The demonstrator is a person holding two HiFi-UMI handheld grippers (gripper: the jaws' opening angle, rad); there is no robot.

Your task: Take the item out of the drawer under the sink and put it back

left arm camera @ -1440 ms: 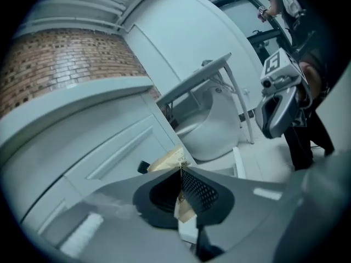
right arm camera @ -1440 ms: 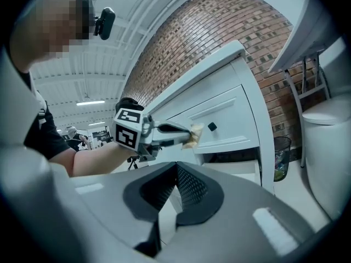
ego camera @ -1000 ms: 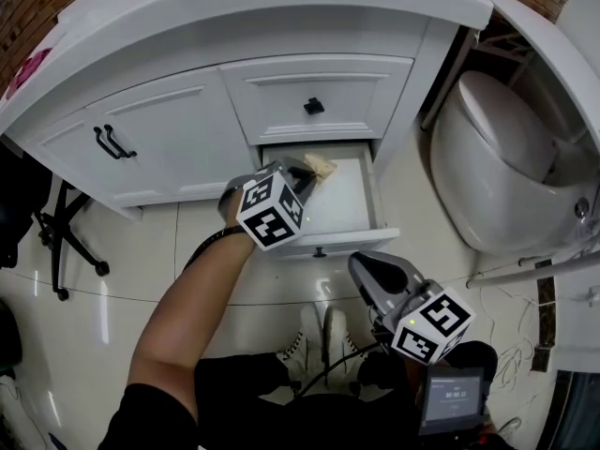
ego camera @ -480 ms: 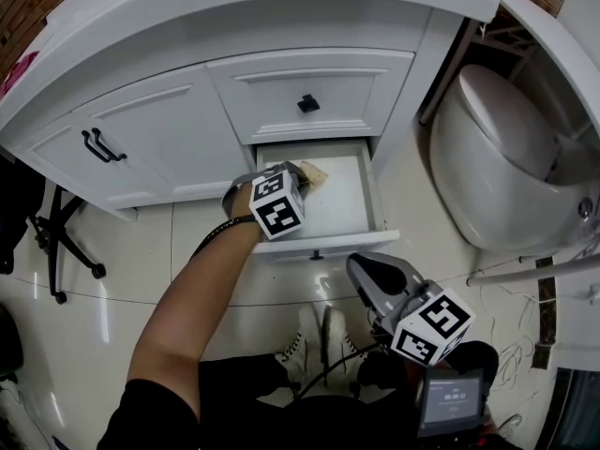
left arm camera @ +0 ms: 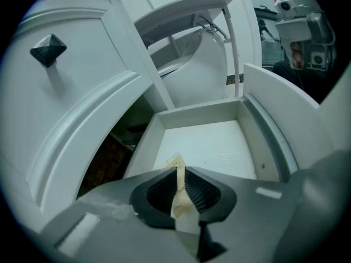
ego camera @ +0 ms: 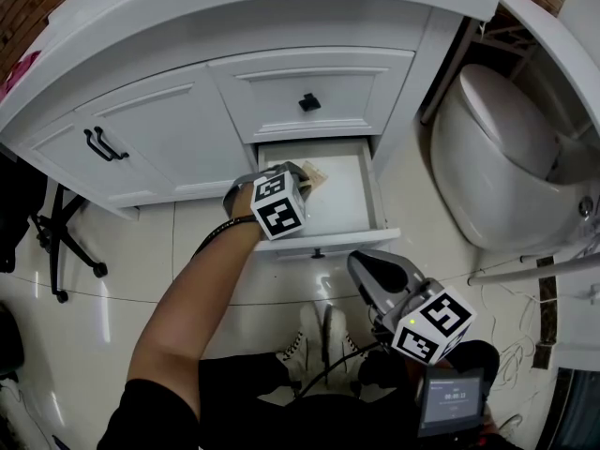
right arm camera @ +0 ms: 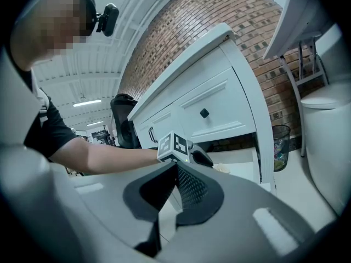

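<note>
The white bottom drawer (ego camera: 375, 200) under the sink counter stands pulled out. My left gripper (ego camera: 302, 178) reaches into its left part and is shut on a small tan paper packet (ego camera: 316, 178). In the left gripper view the packet (left arm camera: 178, 188) is pinched upright between the black pads, with the drawer's bare white floor (left arm camera: 219, 147) beyond. My right gripper (ego camera: 370, 272) hangs shut near the floor in front of the drawer, holding nothing. In the right gripper view its jaws (right arm camera: 175, 188) meet, and the left gripper's marker cube (right arm camera: 174, 147) shows at the drawer.
Above the open drawer is a closed drawer with a black knob (ego camera: 308, 102). A cabinet door with a black handle (ego camera: 105, 144) lies to the left. A white toilet (ego camera: 506, 162) stands at right, an office chair base (ego camera: 66, 242) at far left. My shoes (ego camera: 314, 340) rest on the tiled floor.
My left gripper has dropped lower into the drawer with the packet over the last second and has held nearly still since. The right gripper has barely moved.
</note>
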